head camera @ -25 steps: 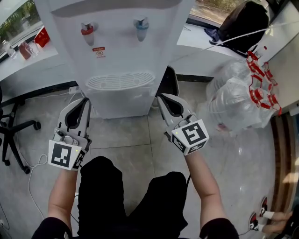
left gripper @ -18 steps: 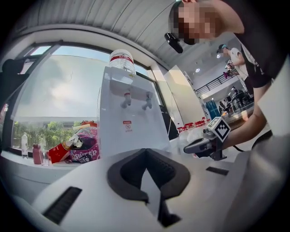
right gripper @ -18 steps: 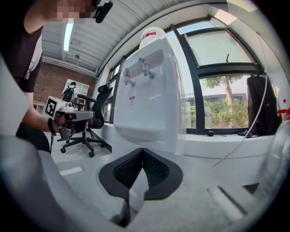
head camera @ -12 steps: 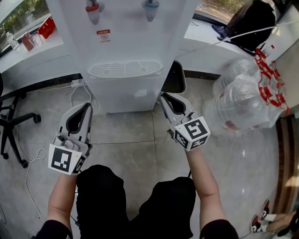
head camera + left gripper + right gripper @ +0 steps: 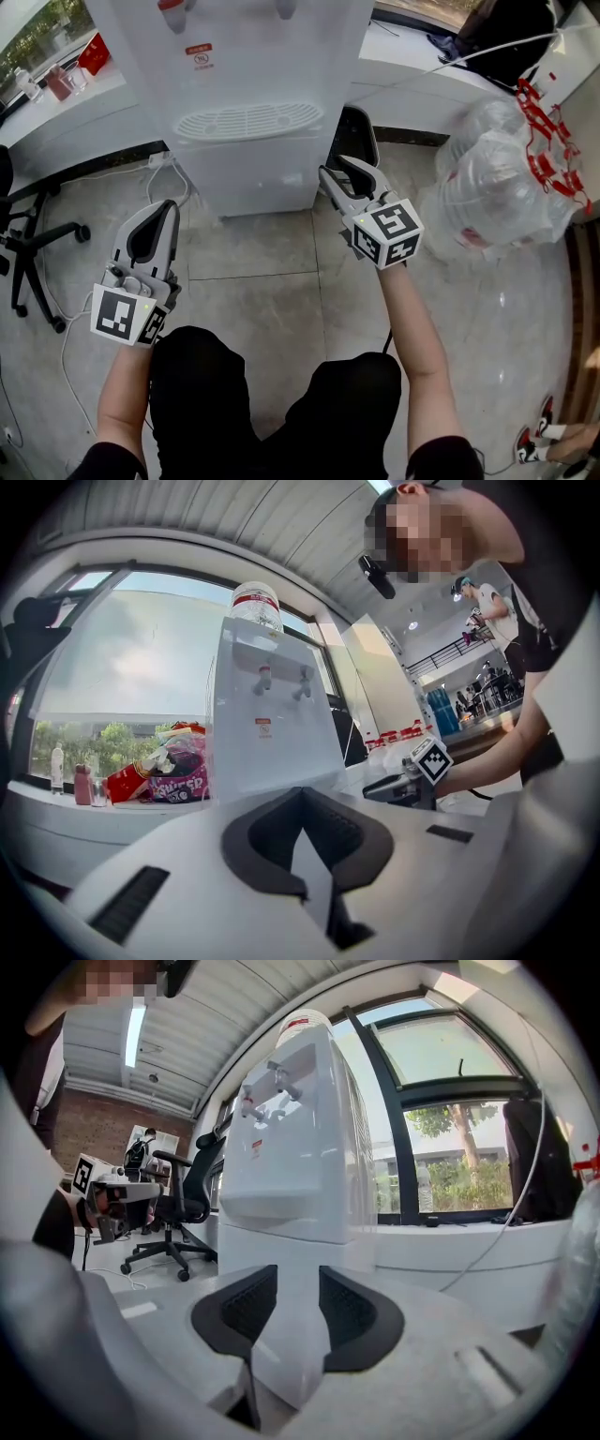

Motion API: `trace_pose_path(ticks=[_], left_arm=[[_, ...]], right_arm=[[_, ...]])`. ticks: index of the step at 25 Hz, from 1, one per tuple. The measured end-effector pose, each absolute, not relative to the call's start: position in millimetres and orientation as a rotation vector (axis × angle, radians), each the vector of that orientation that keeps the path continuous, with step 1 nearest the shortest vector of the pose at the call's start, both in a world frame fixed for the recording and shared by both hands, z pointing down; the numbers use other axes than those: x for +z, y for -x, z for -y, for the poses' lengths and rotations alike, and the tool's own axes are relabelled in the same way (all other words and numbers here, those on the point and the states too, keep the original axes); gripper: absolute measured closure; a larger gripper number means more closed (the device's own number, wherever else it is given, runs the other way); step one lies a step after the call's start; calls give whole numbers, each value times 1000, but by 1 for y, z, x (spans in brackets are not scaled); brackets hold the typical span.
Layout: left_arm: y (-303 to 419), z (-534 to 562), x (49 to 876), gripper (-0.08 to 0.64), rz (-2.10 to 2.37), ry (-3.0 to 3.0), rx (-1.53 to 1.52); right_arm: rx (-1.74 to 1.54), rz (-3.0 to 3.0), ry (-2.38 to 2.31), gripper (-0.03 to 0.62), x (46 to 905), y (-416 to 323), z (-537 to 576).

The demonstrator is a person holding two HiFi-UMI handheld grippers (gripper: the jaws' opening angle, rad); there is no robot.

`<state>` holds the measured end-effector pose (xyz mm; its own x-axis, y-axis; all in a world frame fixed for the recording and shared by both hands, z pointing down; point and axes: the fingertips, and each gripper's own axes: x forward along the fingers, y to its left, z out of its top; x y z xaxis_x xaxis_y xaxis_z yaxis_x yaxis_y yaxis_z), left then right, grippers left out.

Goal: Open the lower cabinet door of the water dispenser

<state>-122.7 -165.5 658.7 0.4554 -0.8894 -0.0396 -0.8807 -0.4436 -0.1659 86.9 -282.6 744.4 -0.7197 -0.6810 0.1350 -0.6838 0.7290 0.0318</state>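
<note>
The right gripper (image 5: 343,171) hangs near the right front corner of the tall white plastic water dispenser (image 5: 253,84). Its jaws are opening, a narrow gap apart, with nothing between them. The left gripper's (image 5: 167,208) jaws are together and empty. The dispenser's lower cabinet door (image 5: 258,178) stands closed and untouched.

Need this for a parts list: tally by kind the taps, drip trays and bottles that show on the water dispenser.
Taps: 2
Drip tray: 1
Bottle on top: 1
Total: 4
</note>
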Motion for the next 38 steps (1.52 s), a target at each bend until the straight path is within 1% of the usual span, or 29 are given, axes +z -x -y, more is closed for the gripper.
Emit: trace_pose_path(ticks=[4, 6, 11, 20, 22, 26, 31, 38], left_arm=[[123, 161, 653, 552, -1550, 2517, -90], [127, 159, 653, 552, -1565, 2512, -80], [136, 155, 655, 552, -1595, 2509, -89], [153, 153, 650, 552, -1635, 2511, -43], [154, 153, 652, 552, -1630, 2517, -54], [158, 153, 651, 552, -1638, 2513, -46], [157, 153, 653, 552, -1627, 2520, -50], [154, 148, 649, 552, -1623, 2514, -38]], right_arm=[[51, 2797, -1043, 341, 756, -78, 295], [65, 2792, -1061, 310, 760, -76, 308], [30, 2761, -1119, 273, 758, -70, 335], [44, 2772, -1095, 272, 764, -66, 344], [63, 2774, -1103, 294, 763, -69, 344], [45, 2760, -1097, 301, 763, -70, 339], [13, 2743, -1056, 332, 765, -76, 319], [65, 2758, -1006, 350, 764, -81, 294]])
